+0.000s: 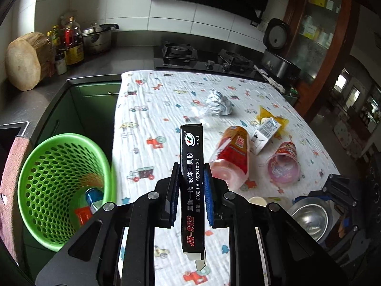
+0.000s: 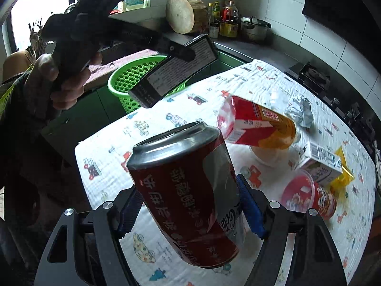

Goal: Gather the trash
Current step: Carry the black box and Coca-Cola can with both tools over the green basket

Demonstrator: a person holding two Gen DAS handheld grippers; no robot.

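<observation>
Trash is partly collected: green basket [image 1: 64, 188] holds a few pieces. Left gripper [image 1: 190, 190] clamps a glue box [image 1: 192, 186], right gripper [image 2: 188, 205] a cola can [image 2: 185, 190] (both beside the basket); bottle [image 1: 232, 152], carton [image 1: 265, 135], cup [image 1: 284, 164], foil [image 1: 218, 102] remain beyond it.

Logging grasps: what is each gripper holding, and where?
Left gripper clamps the black glue box mid-length; right gripper clamps the red cola can across its sides.

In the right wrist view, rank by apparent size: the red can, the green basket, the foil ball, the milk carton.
1. red can, though it sits right at the lens in the right gripper, so nearness inflates it
2. green basket, partly hidden
3. milk carton
4. foil ball
Carton and foil look close in size.
</observation>
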